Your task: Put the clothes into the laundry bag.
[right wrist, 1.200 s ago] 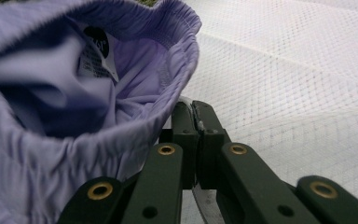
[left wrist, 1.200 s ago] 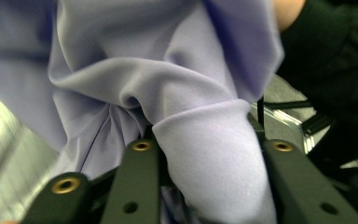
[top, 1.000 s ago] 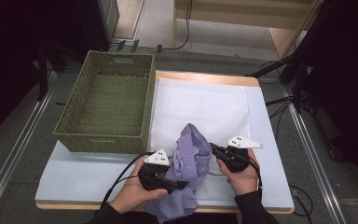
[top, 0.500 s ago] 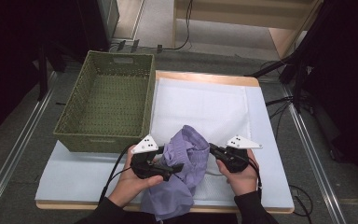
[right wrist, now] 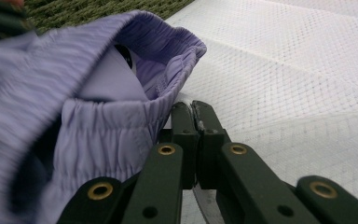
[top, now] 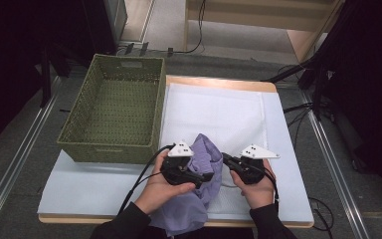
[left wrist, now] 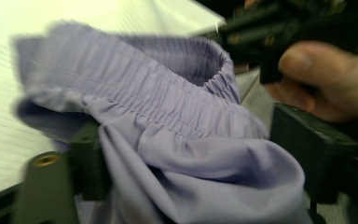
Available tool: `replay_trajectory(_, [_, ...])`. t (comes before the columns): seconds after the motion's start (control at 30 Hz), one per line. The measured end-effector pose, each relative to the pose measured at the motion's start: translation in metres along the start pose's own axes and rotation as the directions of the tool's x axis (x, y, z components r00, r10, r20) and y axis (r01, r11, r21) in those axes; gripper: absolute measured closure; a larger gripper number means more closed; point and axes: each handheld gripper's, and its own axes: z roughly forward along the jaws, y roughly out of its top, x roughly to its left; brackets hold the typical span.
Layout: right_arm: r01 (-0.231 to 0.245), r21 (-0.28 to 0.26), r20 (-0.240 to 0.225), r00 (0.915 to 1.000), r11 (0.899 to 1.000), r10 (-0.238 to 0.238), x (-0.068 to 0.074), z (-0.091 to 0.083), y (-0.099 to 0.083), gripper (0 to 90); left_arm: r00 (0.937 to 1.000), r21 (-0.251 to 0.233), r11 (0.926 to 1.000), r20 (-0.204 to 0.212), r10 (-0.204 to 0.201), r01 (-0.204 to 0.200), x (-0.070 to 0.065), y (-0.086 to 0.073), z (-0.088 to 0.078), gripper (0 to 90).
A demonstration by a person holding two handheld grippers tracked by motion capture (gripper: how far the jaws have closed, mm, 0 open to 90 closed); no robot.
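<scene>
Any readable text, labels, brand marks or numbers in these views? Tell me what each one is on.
None can be read.
The purple garment shows no tag or print.
The green basket, the white mat and both grippers, left gripper and right gripper, carry no visible lettering.

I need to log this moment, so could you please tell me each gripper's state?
Left gripper: jaws apart with the purple garment between them; they have just been closing.
Right gripper: closed, beside the garment's waistband.

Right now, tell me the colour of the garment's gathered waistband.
Lilac, same as the garment; the waistband shows best in the left gripper view.
</scene>
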Motion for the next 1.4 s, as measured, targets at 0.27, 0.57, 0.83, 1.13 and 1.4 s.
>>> replay_trajectory(0.27, [-0.003, -0.012, -0.011, 0.9999, 1.000, 0.003, 0.000, -0.002, 0.002, 89.8, 0.9955, 0.088, 0.9926, 0.051, 0.080, -0.084, -0.013, -0.005, 0.014, 84.8])
replay_trajectory(0.57, [-0.013, -0.026, -0.008, 0.9999, 1.000, 0.013, -0.001, -0.002, 0.004, 90.0, 0.9533, 0.148, 0.9662, 0.250, 0.169, -0.211, -0.027, -0.010, 0.023, 85.3])
replay_trajectory(0.83, [-0.020, -0.044, 0.003, 0.9998, 0.999, 0.020, -0.005, -0.006, 0.007, 90.0, 0.9722, 0.095, 0.9797, 0.172, 0.158, -0.176, -0.023, -0.007, 0.014, 52.3])
replay_trajectory(1.13, [-0.023, -0.043, -0.001, 0.9997, 0.999, 0.023, -0.004, -0.006, 0.007, 90.0, 0.9980, -0.055, 0.9983, 0.059, 0.024, -0.021, 0.006, 0.005, -0.016, 17.2])
replay_trajectory(1.4, [-0.017, -0.038, -0.004, 0.9999, 0.999, 0.017, -0.002, -0.004, 0.007, 90.0, 0.9980, 0.010, 0.9993, 0.050, -0.037, 0.037, 0.016, 0.006, 0.005, 30.3])
